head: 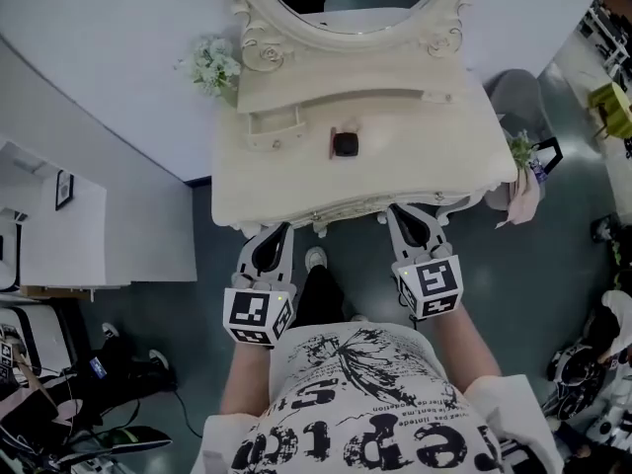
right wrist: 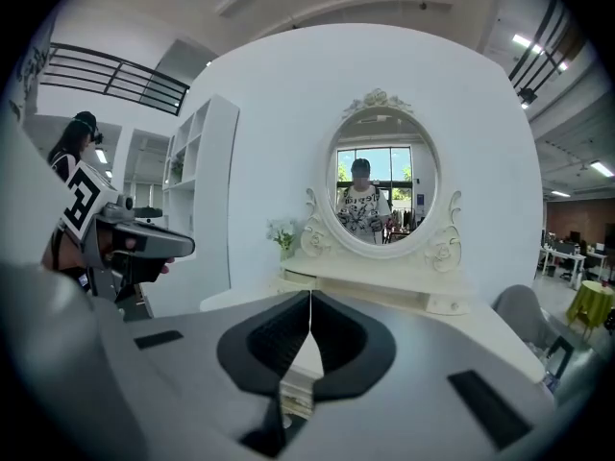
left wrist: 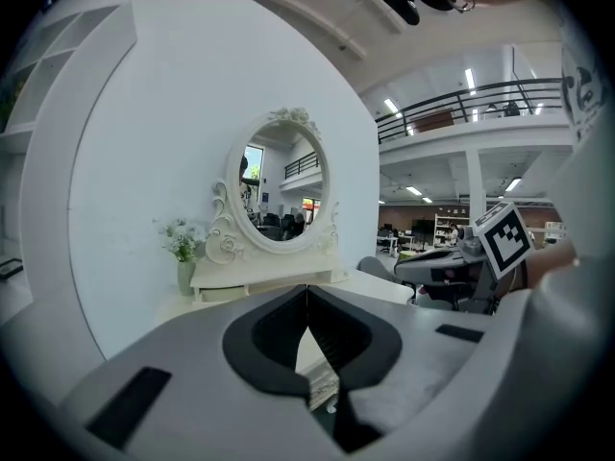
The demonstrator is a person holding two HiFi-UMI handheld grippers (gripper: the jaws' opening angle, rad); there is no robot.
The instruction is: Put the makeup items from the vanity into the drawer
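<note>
The left claw (head: 271,237) and right claw (head: 409,221) were both shut tight and empty, side by side near the front edge of the vanity surface (head: 434,151). A small dark makeup item (head: 345,144) lay mid-surface, before the mirror (head: 346,13).

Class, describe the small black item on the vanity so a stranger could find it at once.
Find the cream carved vanity table with the oval mirror. Near the middle of its top, in front of the shelf under the mirror, lies a small black squarish item. It is the only dark thing on that pale top.
</note>
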